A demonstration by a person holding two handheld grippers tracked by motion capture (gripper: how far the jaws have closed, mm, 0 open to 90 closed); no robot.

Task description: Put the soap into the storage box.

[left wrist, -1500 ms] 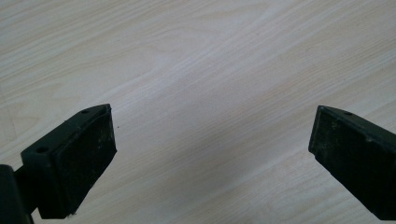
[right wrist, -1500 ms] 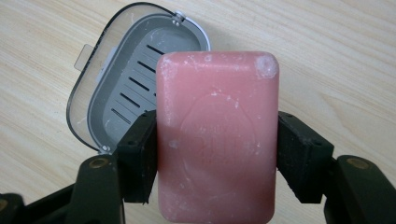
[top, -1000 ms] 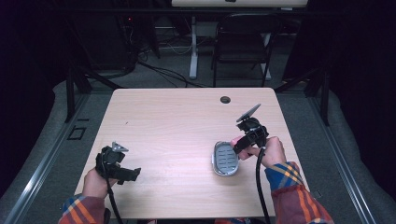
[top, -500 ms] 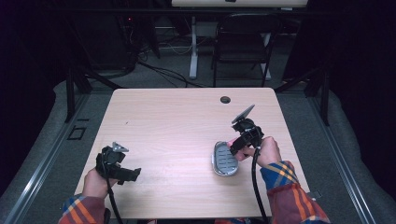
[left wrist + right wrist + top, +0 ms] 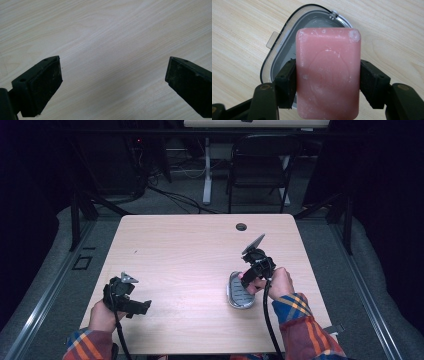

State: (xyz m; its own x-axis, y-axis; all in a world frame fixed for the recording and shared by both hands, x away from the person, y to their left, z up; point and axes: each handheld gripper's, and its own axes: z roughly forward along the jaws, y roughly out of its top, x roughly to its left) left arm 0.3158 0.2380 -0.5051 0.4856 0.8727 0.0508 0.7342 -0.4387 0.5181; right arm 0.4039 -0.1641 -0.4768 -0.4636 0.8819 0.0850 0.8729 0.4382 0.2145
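A pink bar of soap (image 5: 328,72) is clamped between the two black jaws of my right gripper (image 5: 328,82), which is shut on its long sides. Right beneath it lies an open grey soap case (image 5: 284,50) with a clear rim and a small latch tab. In the high view the right gripper (image 5: 248,282) hangs over that case (image 5: 239,295) at the table's right half. My left gripper (image 5: 142,307) rests near the front left corner of the table. Its jaws stand wide open over bare wood (image 5: 112,75) with nothing between them.
The light wooden table (image 5: 190,255) has a round cable hole (image 5: 241,226) near its far edge. Beyond the table stand a dark folding chair (image 5: 260,165) and a white desk leg (image 5: 206,170) with cables on the floor.
My right gripper with the soap has moved slightly left and down, closer over the open case. The left gripper has stayed where it was.
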